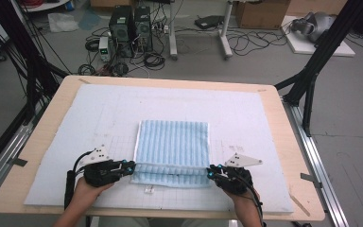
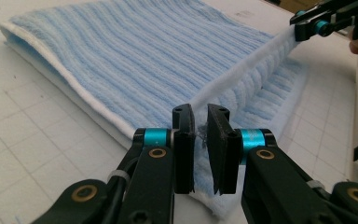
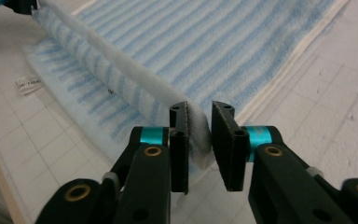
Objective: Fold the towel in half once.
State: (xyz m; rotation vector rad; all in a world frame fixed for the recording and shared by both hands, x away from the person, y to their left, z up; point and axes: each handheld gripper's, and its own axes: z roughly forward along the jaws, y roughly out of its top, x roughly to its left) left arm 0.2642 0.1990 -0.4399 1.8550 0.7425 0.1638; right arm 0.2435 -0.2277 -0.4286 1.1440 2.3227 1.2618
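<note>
Two tongs meet one folded towel point(image 1: 172, 144), light blue with white ribbing, which lies in the middle of the white gridded mat point(image 1: 66, 142) on the wooden worktop point(image 1: 42, 137). Its near edge is lifted into a taut ridge strung between the tongs.

At the left, the left tongs point(image 1: 131, 166) sit at the towel's near left corner, held in the person's left hand point(image 1: 87, 187). In the left gripper view the jaws stand slightly apart, with the white hem of the towel point(image 2: 144, 60) running into the gap between them; a sliver of space shows beside the cloth, so the pads are not pressing it.

At the right, the right tongs point(image 1: 210, 171) sit at the near right corner, in the right hand point(image 1: 241, 196). In the right gripper view its jaws are likewise a little spread, the rolled towel point(image 3: 205, 42) edge lying against the left pad and clear of the right one.

A small white label point(image 1: 148, 190) lies on the mat just in front of the towel.
</note>
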